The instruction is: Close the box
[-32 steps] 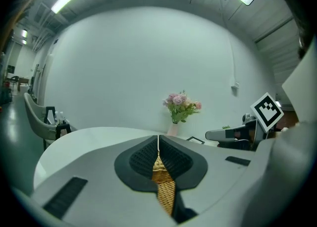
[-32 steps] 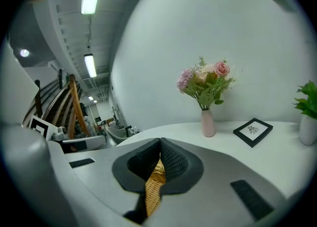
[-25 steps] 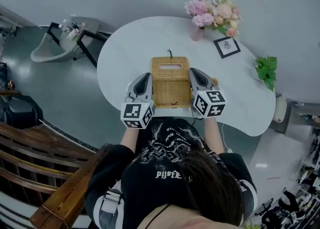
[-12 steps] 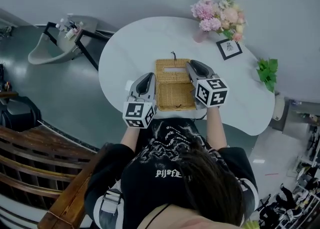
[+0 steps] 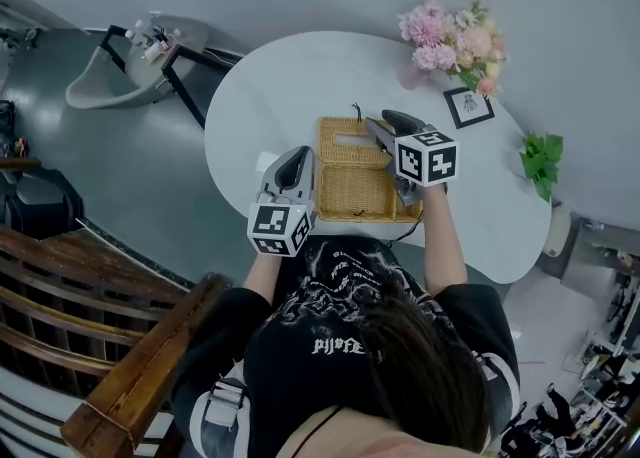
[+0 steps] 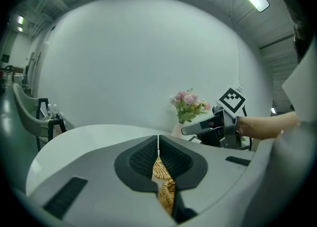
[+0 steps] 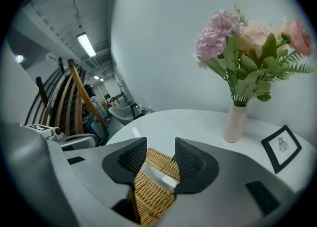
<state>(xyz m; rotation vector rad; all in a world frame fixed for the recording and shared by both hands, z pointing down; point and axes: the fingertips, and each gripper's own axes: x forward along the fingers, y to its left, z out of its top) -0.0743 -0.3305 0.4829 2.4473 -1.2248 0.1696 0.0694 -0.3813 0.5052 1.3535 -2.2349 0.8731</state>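
Observation:
A woven wicker box [image 5: 352, 191] sits near the front edge of the white table [image 5: 270, 96]. Its flat top [image 7: 148, 186] has a pale slot. My left gripper [image 5: 297, 156] lies along the box's left side. Its jaws [image 6: 157, 142] are shut tip to tip, and wicker shows through the slit behind the tips. I cannot tell whether the pads pinch it. My right gripper [image 5: 385, 124] hovers over the box's far right part. Its jaws [image 7: 159, 144] are opening, with the slotted wicker top below the gap and the pads off it.
A pink vase of flowers [image 5: 455, 36] [image 7: 237, 122] and a small framed picture [image 5: 468, 106] [image 7: 282, 146] stand at the table's far right, with a green plant [image 5: 540, 161] nearer the right edge. A black stand and pale chair [image 5: 130, 56] are left of the table, and a wooden bench [image 5: 60, 286] at near left.
The right gripper has moved from the box's right side up and over its far right part, and its jaws have gone from shut to apart. The left gripper has stayed put.

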